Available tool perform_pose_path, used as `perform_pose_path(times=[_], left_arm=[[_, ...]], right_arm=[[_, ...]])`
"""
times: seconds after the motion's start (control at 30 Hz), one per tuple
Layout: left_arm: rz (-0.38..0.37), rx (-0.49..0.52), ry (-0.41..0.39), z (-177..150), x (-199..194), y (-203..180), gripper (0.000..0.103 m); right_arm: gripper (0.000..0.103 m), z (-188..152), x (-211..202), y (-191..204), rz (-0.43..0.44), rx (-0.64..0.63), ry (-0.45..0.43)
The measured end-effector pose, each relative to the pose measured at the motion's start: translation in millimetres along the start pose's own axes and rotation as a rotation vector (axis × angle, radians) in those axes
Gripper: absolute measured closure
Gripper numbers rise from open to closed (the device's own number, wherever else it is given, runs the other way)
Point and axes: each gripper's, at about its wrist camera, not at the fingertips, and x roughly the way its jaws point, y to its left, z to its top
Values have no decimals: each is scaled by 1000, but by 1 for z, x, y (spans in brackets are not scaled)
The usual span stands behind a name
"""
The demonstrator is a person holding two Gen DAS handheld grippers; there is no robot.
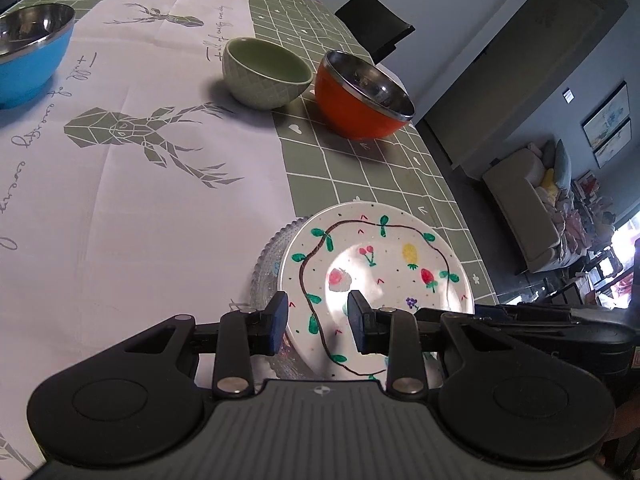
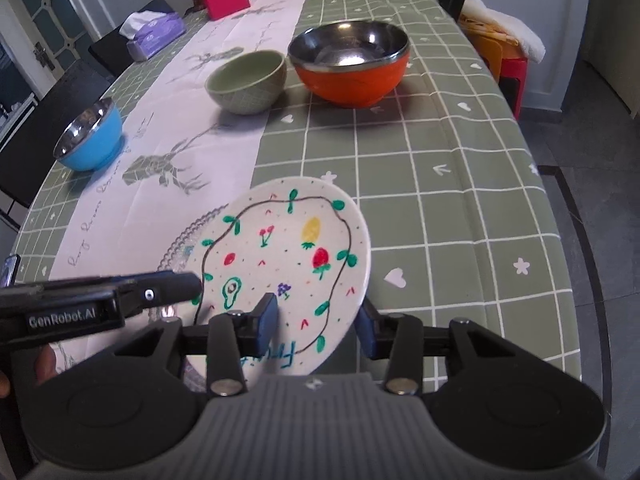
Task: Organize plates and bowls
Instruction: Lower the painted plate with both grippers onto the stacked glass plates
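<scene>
So we're at the plate-stacking part. The painted plate with the fruit doodles sits on top of a clear glass plate near the table's front edge, off-centre, so the glass rim peeks out on one side.

Our right gripper straddles the painted plate's near edge, one finger over the top and one outside the rim. The pads look clear of it, jaws partly apart, so we'd say nothing is held.

Our left gripper hovers over the same plate from the other side, jaws partway apart, empty as far as we can see.

The bowls aren't stacked yet: orange bowl and green bowl side by side further back, blue bowl well apart on the white table runner.

Our guess: plates are pretty much done, bowls next. That means pulling both grippers back without nudging the plate, then reaching for a bowl rim with the jaws opened enough to go over the wall.
</scene>
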Motion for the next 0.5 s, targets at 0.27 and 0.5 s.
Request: perform_pose_path(times=[0.27, 0.5], left_arm=[[-32, -24, -75, 4, -20, 14, 67], [1, -76, -59, -2, -16, 29, 60]], right_arm=[[49, 0, 1, -5, -12, 38, 0], [49, 3, -6, -27, -7, 187, -69]])
